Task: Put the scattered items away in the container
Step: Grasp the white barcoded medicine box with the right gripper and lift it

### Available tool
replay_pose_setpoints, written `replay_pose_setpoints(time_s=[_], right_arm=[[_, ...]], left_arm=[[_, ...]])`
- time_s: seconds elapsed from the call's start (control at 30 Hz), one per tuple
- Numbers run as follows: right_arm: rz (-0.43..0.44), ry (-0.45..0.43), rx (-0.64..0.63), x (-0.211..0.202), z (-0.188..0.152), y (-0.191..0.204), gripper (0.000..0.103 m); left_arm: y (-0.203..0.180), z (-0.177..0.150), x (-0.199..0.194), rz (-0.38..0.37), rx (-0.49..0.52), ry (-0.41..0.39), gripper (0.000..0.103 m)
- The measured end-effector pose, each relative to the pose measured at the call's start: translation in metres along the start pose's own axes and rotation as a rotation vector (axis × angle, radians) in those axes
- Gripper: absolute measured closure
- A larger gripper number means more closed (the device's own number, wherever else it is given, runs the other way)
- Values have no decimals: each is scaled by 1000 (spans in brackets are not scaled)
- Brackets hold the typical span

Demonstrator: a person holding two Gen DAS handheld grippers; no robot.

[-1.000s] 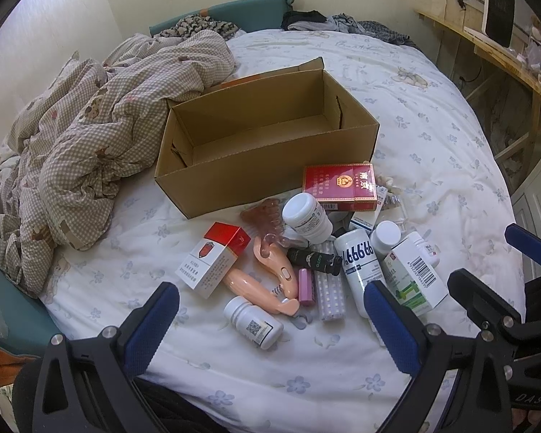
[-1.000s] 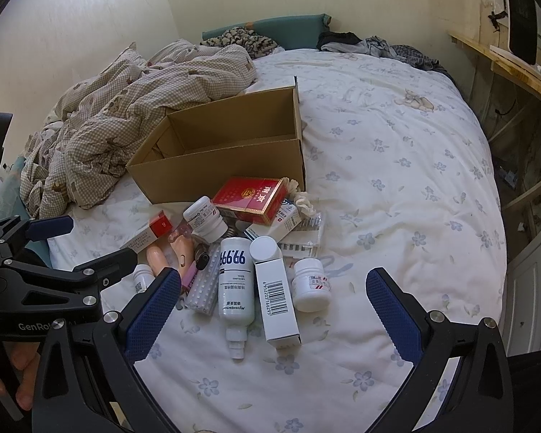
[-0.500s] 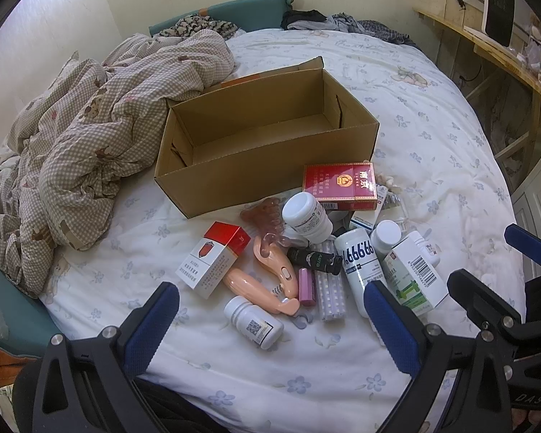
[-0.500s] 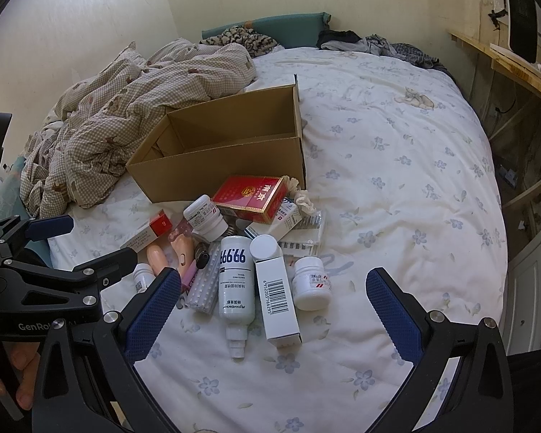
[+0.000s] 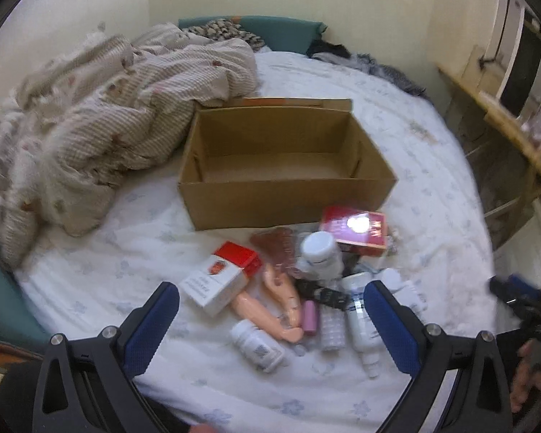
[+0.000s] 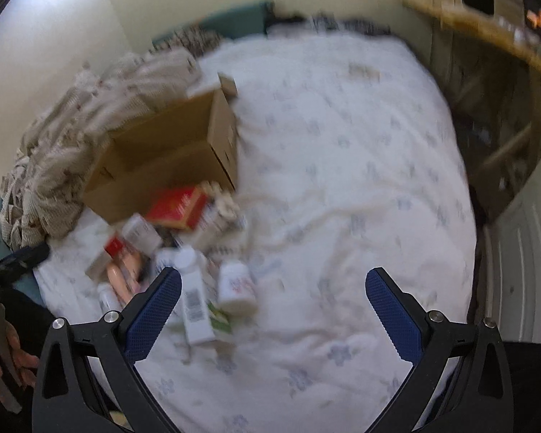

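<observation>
An empty open cardboard box [image 5: 285, 195] [image 6: 155, 187] stands on the bed. In front of it lies a heap of items: a red-and-white carton [image 5: 221, 278], a red pack [image 5: 357, 229] [image 6: 178, 207], white bottles [image 5: 319, 252] [image 5: 258, 344] [image 6: 234, 283], a peach plastic piece [image 5: 270, 306], a blister strip [image 5: 331, 328] and a white barcode box [image 6: 196, 305]. My left gripper [image 5: 270, 321] hangs open just above the near side of the heap. My right gripper [image 6: 272, 303] is open over the sheet to the right of the heap. Both views are blurred.
A crumpled checked quilt [image 5: 90, 137] lies left of the box. The floral sheet [image 6: 342, 180] stretches bare to the right. A wooden shelf [image 5: 505, 122] and a white door [image 6: 523, 252] stand beyond the bed's right edge. A hand [image 6: 14, 353] holds the left gripper's handle.
Both grippers have swung and moved in toward the heap; the views are now blurred. The right camera has turned right, so the heap sits at its left. No item has moved.
</observation>
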State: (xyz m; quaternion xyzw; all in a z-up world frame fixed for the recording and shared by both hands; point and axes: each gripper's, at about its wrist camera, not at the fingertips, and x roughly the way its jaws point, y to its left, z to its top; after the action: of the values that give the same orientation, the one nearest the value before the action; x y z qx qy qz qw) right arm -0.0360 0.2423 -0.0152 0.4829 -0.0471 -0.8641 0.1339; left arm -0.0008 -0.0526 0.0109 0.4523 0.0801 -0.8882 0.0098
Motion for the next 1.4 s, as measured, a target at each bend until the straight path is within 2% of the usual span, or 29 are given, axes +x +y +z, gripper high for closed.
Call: replay_pose_setpoints(time_s=[0.07,0.1,0.13,0.23,0.37,0.5,0.6,0.67,0.7,0.73,0.83,1.0,1.13,1.23,1.4], right_arm=[[29,64,15,11,-3,-3,6],[62,109,8,19,-7,1,9],[99,157,-2,28,-11,6,11],[160,218,-56,41,-22,28,13],[79,217,-198,55,-30,60,16],[20,248,-259,82,-33,77,34],[-15,275,-276,98,-37,79,37],[-21,274,-285,102,-42,79,54],[-13,274,-291,102,-44,79,69],[-5,262,-294,99,-44,80,74],[8,200,-303,81,-40,81,74],[74,85,-271,39,-28,77,74],[129,1,-242,4,-1,79,74],[176,-48,-232,-19,17,77,74],[246,-102,-216,-35,24,68,74]], left_arm=[[5,-2,3,-62,-11,-18,1],[7,-3,8,-54,-3,-25,1],[7,-6,11,-15,27,-38,1],[6,-9,25,-27,62,2,1],[10,-8,31,-61,36,27,1],[8,-8,32,-81,40,37,1],[8,-11,30,-108,40,38,1],[8,-11,29,-115,41,30,2],[8,-12,28,-119,41,26,4],[8,-12,28,-118,41,26,7],[6,-13,28,-115,46,32,10],[4,-16,27,-123,56,34,10],[0,-17,23,-72,78,14,10],[-4,-18,23,-79,92,13,10],[-9,-18,31,-105,111,45,10]])
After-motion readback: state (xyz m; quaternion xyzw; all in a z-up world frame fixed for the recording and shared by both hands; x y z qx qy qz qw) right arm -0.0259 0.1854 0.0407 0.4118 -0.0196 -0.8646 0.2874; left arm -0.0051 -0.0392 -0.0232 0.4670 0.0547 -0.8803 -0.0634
